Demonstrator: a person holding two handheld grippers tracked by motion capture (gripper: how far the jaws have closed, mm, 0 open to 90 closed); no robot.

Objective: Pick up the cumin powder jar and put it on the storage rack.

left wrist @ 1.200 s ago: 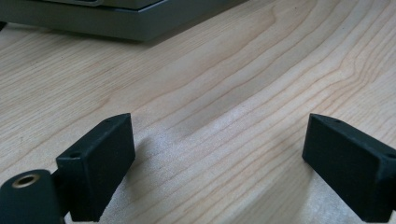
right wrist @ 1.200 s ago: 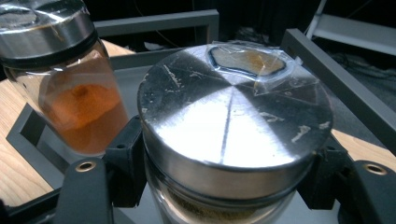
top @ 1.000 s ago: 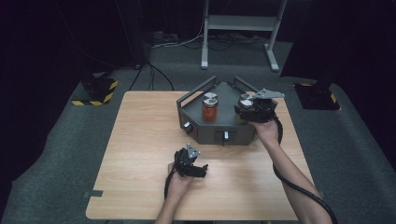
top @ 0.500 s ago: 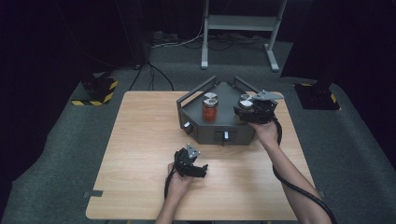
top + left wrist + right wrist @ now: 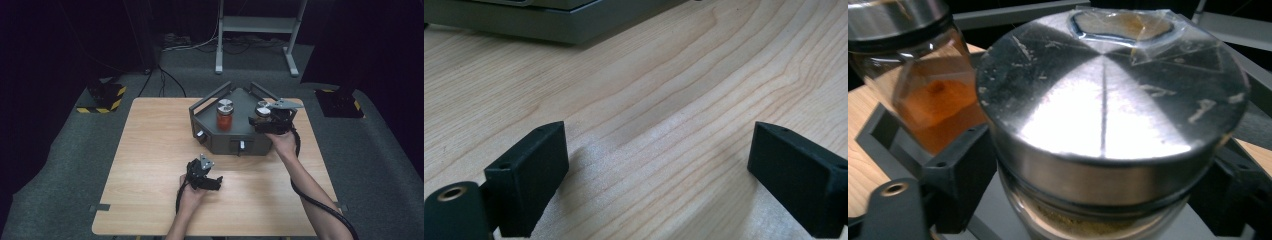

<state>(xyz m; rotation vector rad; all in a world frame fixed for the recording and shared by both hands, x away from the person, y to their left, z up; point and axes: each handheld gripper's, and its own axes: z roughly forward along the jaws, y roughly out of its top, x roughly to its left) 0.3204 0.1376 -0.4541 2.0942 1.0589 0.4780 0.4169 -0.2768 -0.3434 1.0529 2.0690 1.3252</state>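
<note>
A grey angular holder [image 5: 220,142] stands on the wooden table [image 5: 150,150] with two steel-lidded glass jars in it. One jar [image 5: 225,115] holds orange powder [image 5: 923,90]. My right gripper [image 5: 262,122] is at the other jar [image 5: 262,108], whose wide steel lid [image 5: 1108,110] sits between its jaws. Those jaws have just been opening, and its fingers [image 5: 958,175] now stand on either side of the jar without gripping it. My left gripper [image 5: 201,170] rests low on the table in front of the holder, open and holding nothing [image 5: 659,165].
The holder's grey base [image 5: 549,25] lies just ahead of the left gripper. Black bars [image 5: 210,97] rise at the holder's rear. A white metal stand [image 5: 255,30] and yellow-black floor blocks [image 5: 102,97] lie beyond the table.
The right gripper's jaws have spread apart around the jar. Neither hand has moved noticeably.
</note>
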